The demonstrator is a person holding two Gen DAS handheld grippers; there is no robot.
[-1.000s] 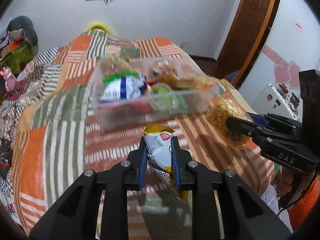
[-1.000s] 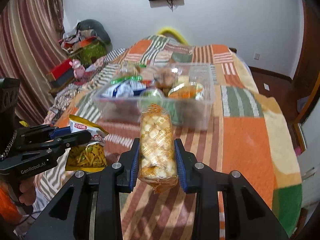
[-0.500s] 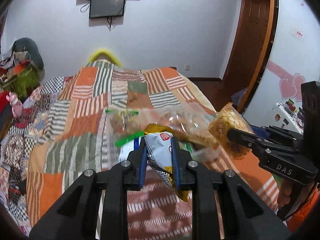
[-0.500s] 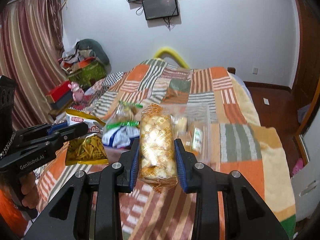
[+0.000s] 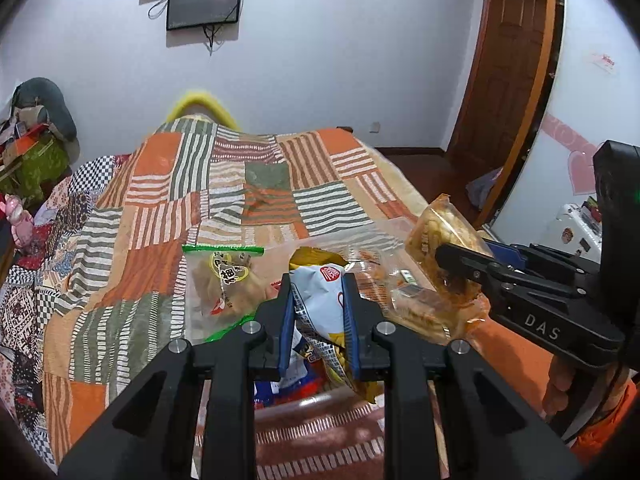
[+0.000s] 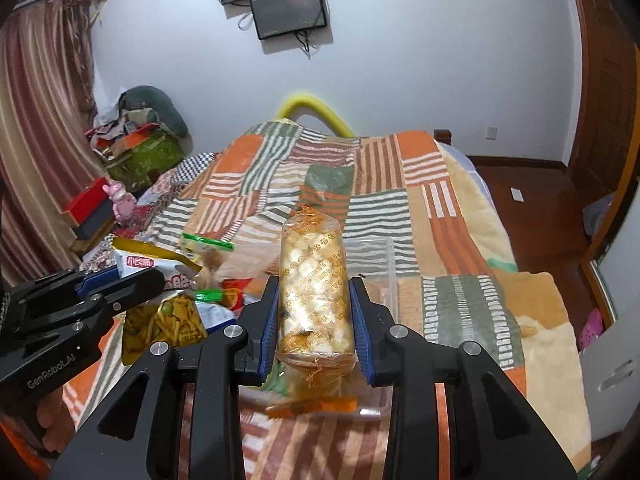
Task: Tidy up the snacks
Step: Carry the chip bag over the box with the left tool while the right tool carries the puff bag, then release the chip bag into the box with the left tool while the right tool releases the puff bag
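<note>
My left gripper [image 5: 316, 320] is shut on a white and yellow chip bag [image 5: 320, 304], held over a clear plastic bin [image 5: 320, 400] of snacks on the bed. My right gripper [image 6: 314, 320] is shut on a clear pack of puffed biscuits [image 6: 312, 288], held over the bin's right part [image 6: 388, 264]. The chip bag [image 6: 160, 304] and left gripper [image 6: 120, 284] show at the left of the right wrist view. The biscuit pack [image 5: 444, 248] and right gripper [image 5: 460, 260] show at the right of the left wrist view. A green-topped zip bag [image 5: 224, 276] stands in the bin.
The bin sits on a patchwork quilt [image 5: 240, 184] covering the bed. A pile of boxes and clothes [image 6: 136, 148] lies at the far left by a curtain. A wooden door [image 5: 508, 60] and bare floor lie to the right. A screen [image 6: 292, 8] hangs on the far wall.
Both grippers have moved forward and up with their packs, from in front of the bin to over it. The bin now lies under the fingers.
</note>
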